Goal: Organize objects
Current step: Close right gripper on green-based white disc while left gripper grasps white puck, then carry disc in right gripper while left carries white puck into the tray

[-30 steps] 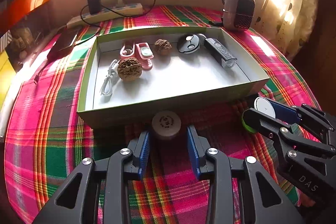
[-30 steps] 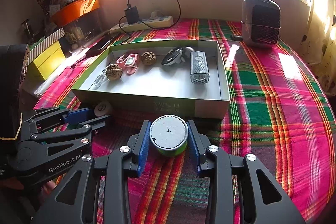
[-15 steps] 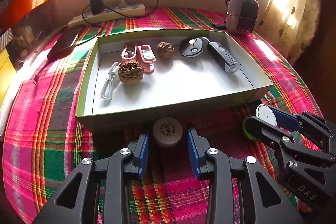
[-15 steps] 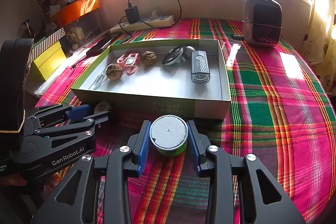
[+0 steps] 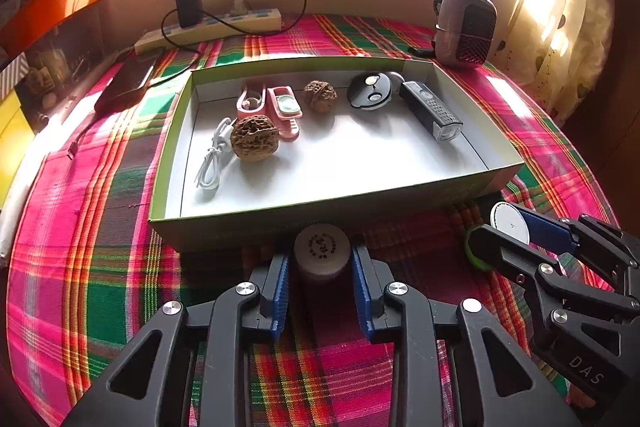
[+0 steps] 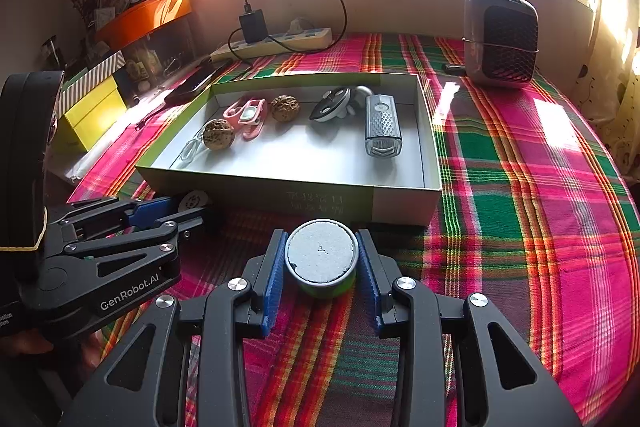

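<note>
A small round cream jar (image 5: pixel 322 253) stands on the plaid cloth just before the box's front wall (image 5: pixel 320 217). My left gripper (image 5: pixel 320 257) is closing around the jar, with thin gaps still showing between its blue pads and the jar's sides. The right wrist view shows the left gripper (image 6: pixel 192 213) and the jar (image 6: pixel 195 202) at the left. My right gripper (image 6: pixel 321 251) is shut on a green tin with a grey-white lid (image 6: pixel 321 253), resting low on the cloth. In the left wrist view the right gripper (image 5: pixel 496 227) and the tin (image 5: pixel 510 229) are at the right.
The shallow green-rimmed box (image 6: pixel 260 193) holds two walnuts (image 5: pixel 255 142), a white cable (image 5: pixel 210 163), a pink item (image 5: pixel 280 107), a black round device (image 5: pixel 370 91) and a bike light (image 5: pixel 432 111). Behind it are a power strip (image 5: pixel 212 27), a heater (image 5: pixel 466 27) and a phone (image 5: pixel 128 83).
The left gripper's jaws have drawn in around the cream jar, which now sits deeper between them. The right gripper and its tin have not moved.
</note>
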